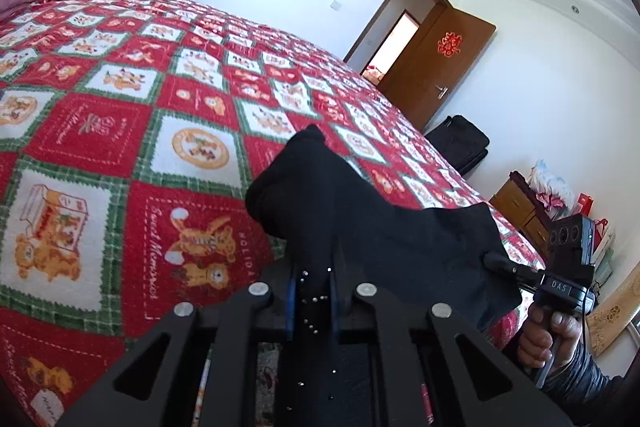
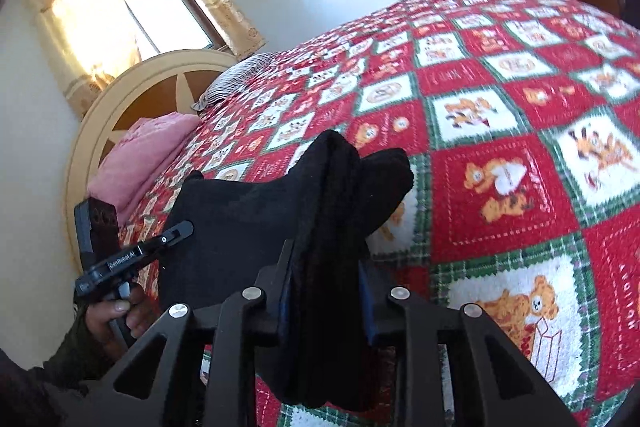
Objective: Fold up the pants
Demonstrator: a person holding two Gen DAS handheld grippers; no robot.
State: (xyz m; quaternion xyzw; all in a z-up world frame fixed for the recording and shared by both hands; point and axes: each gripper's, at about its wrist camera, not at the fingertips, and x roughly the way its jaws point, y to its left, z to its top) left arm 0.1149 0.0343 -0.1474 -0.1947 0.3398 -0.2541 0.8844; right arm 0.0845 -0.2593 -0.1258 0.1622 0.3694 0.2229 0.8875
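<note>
- We held the left gripper (image 1: 314,297) with its blue-padded fingers (image 1: 291,303) closed on a fold of the black knit fabric pants (image 1: 360,211); small shiny studs showed on the cloth between the pads.
- We held the right gripper (image 2: 326,291) clamped on a thicker bunch of the same pants (image 2: 320,195), with several layers pressed between its fingers (image 2: 285,291).
- In the left wrist view, the right gripper (image 1: 496,261) appeared at the right edge, its tips touching the garment's far edge; our right hand (image 1: 548,339) gripped its handle.
- In the right wrist view, the left gripper (image 2: 184,229) appeared at the left, its tips against the cloth; our left hand (image 2: 116,315) gripped its handle.
- The pants hung between the two grippers, raised above the red, white and green bear-patterned quilted bedspread (image 1: 120,131). We could not tell whether the lower part touched it.
- Farther up the bed lay a pink folded blanket (image 2: 144,151) and a striped grey pillow (image 2: 236,79), both just before the cream arched headboard (image 2: 132,95).
- Beyond the bed stood a brown wooden door (image 1: 444,67), open, bearing a red ornament (image 1: 449,44).
- A window with yellow curtains (image 2: 80,3) stood above the headboard.
</note>
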